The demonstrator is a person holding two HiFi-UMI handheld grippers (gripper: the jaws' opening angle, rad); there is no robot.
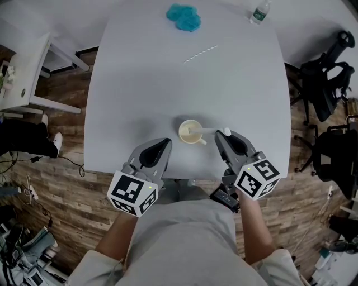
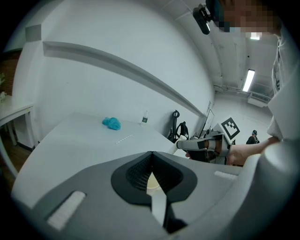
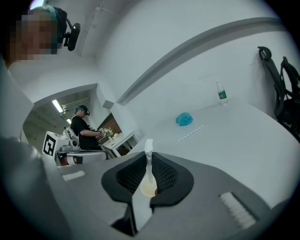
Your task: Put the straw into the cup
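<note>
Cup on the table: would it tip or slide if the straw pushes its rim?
Probably slides: the cup looks small and light, and nothing steadies it. Tipping seems less likely, since the thin straw would probably bend first.

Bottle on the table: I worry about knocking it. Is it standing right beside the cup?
No, the bottle stands at the table's far edge, while the cup sits near the front edge.
</note>
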